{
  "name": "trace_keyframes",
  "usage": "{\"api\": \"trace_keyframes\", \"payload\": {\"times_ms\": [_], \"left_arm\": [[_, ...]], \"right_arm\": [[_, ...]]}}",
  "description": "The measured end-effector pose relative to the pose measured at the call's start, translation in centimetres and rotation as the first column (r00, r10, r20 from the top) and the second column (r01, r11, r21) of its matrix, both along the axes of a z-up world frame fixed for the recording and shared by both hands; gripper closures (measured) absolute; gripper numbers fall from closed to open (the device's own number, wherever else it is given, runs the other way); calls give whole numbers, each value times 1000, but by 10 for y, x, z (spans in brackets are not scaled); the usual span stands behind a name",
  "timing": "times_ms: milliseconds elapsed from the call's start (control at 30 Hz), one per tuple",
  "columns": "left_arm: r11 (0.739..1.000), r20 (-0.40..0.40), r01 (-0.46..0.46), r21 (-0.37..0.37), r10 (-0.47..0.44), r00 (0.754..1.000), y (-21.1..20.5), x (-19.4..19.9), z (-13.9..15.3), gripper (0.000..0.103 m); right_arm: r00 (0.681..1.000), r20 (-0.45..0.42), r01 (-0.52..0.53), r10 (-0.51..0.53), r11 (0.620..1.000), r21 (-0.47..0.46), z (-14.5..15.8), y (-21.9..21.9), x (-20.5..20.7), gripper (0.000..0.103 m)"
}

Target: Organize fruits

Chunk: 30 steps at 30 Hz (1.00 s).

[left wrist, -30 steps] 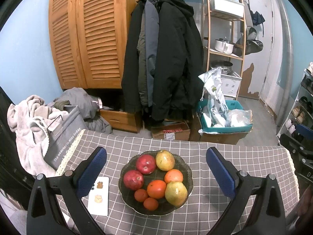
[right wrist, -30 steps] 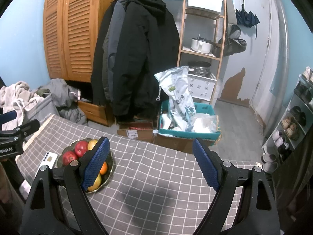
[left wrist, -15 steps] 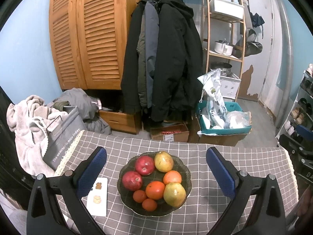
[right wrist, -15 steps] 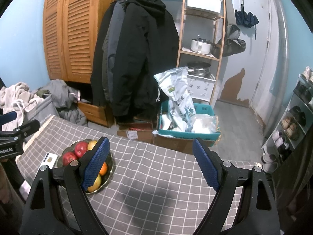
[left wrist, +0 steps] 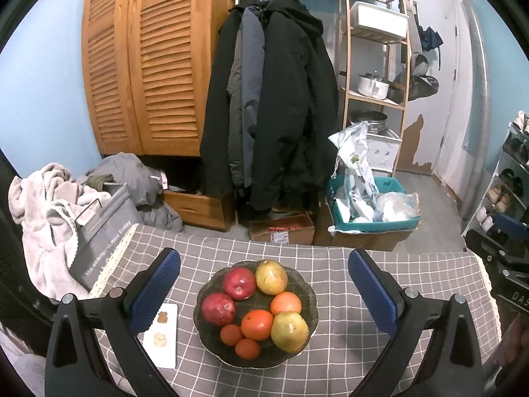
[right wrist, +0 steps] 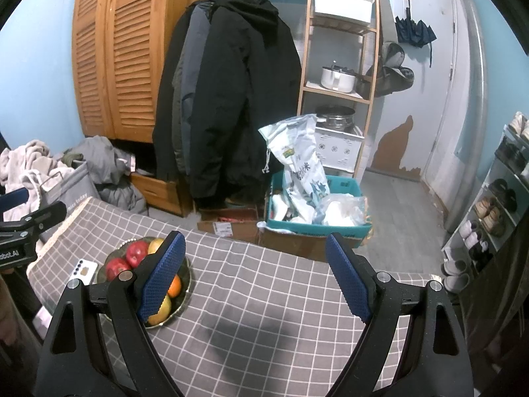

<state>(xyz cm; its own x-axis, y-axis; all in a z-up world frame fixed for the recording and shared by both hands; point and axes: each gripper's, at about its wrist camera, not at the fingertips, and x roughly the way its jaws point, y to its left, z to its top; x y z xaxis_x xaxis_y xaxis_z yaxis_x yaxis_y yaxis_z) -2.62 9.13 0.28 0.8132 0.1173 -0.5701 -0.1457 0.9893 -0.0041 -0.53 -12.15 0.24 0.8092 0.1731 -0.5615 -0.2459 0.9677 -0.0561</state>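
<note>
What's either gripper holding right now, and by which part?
Nothing. The left gripper and right gripper are both open and empty; all the fruit sits in the bowl.

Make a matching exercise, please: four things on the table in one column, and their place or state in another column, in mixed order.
Things:
1. red apples
2. phone
3. left hand-held gripper
4. small tangerines

Places or states:
a. open, holding nothing
b. at the bowl's near edge
c. flat on the cloth beside the bowl
d. on the bowl's left side

Pairs: 1-d, 2-c, 3-a, 4-b

white phone [left wrist: 161, 334], hanging coats [left wrist: 267, 106], checked tablecloth [left wrist: 347, 347]
</note>
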Motion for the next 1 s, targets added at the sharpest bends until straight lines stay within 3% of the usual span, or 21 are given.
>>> {"api": "trace_keyframes", "payload": {"times_ms": [167,1000], "left_arm": [[1000,-1,12,-23,-12,1000,-1,0,2,1],[1000,2,-20,8,20,1000,-1,-2,6,1]], "right_arm": [[1000,0,0,0,1000,-1,0,0,0,18],[1000,2,0,0,1000,-1,-1,0,0,18]]}}
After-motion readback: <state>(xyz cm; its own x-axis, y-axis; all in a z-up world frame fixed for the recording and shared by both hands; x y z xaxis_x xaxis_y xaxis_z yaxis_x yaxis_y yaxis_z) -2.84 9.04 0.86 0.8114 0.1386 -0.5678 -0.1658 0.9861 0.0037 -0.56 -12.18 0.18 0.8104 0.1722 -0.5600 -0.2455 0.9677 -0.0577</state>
